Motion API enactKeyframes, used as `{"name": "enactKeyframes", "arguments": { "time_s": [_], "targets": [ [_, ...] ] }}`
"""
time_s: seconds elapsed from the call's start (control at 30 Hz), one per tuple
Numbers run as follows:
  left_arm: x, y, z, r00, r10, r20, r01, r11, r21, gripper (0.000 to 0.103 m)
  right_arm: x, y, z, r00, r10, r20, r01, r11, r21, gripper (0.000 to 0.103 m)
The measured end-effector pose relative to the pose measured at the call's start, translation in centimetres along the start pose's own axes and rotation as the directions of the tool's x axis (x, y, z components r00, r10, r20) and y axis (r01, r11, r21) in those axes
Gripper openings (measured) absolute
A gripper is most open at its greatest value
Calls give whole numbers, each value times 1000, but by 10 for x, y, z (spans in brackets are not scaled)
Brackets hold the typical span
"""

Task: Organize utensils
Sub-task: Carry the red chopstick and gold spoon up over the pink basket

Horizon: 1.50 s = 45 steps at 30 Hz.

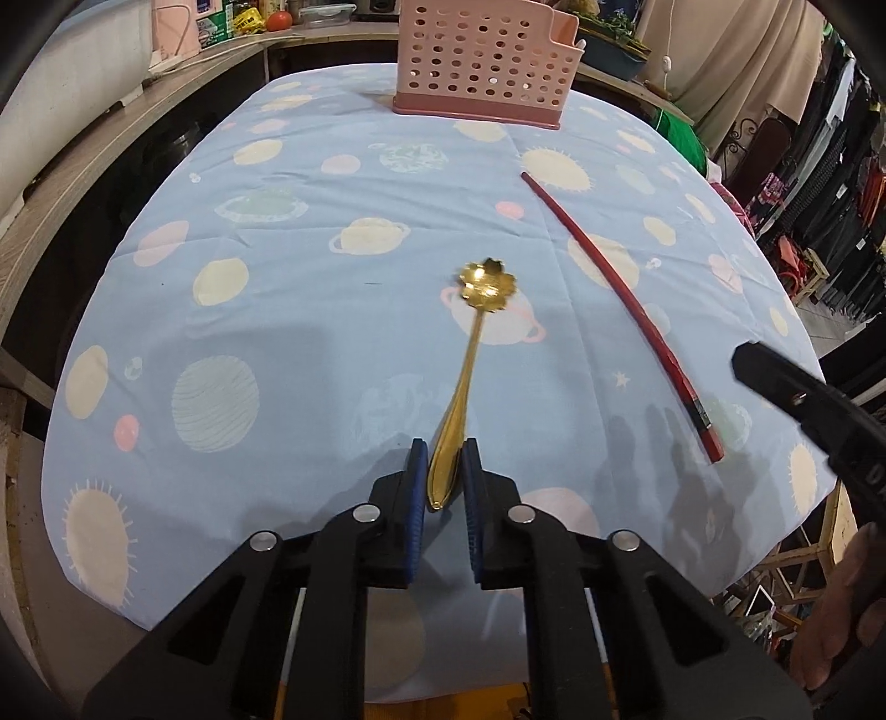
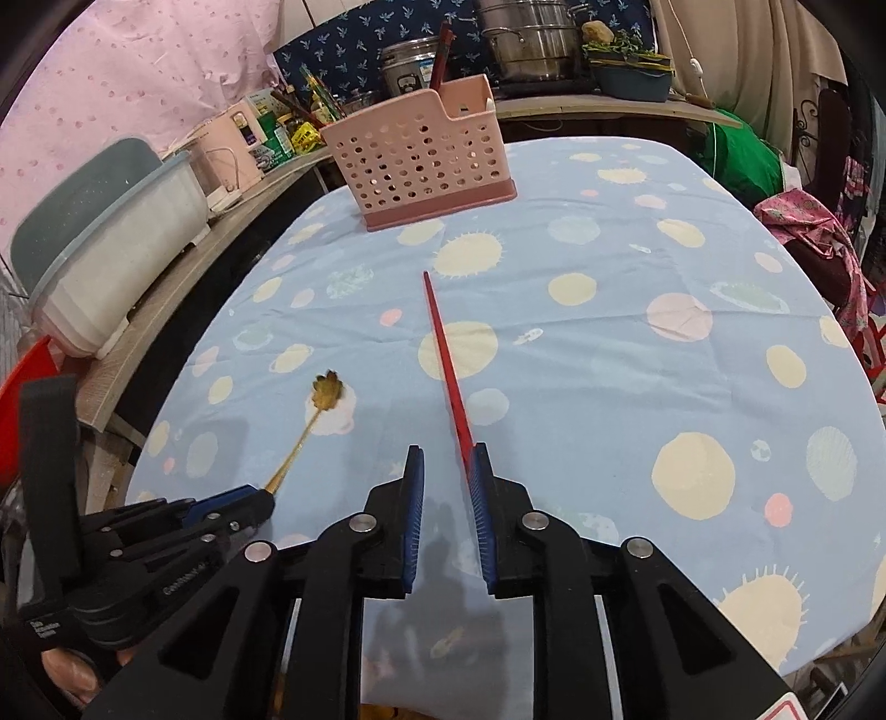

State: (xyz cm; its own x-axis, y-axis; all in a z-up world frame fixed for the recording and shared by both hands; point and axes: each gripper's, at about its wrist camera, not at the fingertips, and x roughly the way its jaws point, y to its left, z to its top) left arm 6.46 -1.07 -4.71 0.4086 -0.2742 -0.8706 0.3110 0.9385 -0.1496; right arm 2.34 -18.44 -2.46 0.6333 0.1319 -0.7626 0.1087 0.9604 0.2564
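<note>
A gold spoon [image 1: 470, 354] with a flower-shaped bowl lies on the blue planet-print tablecloth [image 1: 277, 249]. The end of its handle sits between the blue pads of my left gripper [image 1: 446, 448], which is shut on it; the right wrist view shows that gripper [image 2: 266, 495] with the spoon [image 2: 310, 426] sticking out of its tips. A red chopstick [image 2: 446, 360] lies flat, pointing toward the pink perforated holder [image 2: 421, 160]. Its near end rests inside my right gripper [image 2: 447, 457], against the right pad, and the jaws stand open around it. The left wrist view shows the chopstick [image 1: 620, 277] and the holder [image 1: 482, 61].
A white tub with a grey lid [image 2: 111, 266] sits on the wooden counter left of the table. Steel pots [image 2: 526, 44] and boxes crowd the shelf behind the holder. A dark stick pokes up behind the holder's rim. The table's right edge drops to clutter on the floor.
</note>
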Motion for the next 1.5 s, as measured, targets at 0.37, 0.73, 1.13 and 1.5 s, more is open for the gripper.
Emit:
{"name": "enactKeyframes", "arguments": {
  "time_s": [0.37,0.73,1.13,1.5],
  "targets": [
    [-15,-2,5,999,-26,23,26,1000,-3,10,23,1,-15,998,-61,-35,58,995,-75,8],
    [-59,-5,37,991,-39,125,40,999,-5,1,-31,7,16,994,17,104,-16,1000,-17,7],
    [-81,-11,76,988,-22,155,16,999,42,1,-76,17,78,962,83,260,-82,997,-14,7],
    [-102,-15,138,983,-7,181,-10,996,91,1,-80,17,132,937,89,338,-84,996,-29,7]
  ]
}}
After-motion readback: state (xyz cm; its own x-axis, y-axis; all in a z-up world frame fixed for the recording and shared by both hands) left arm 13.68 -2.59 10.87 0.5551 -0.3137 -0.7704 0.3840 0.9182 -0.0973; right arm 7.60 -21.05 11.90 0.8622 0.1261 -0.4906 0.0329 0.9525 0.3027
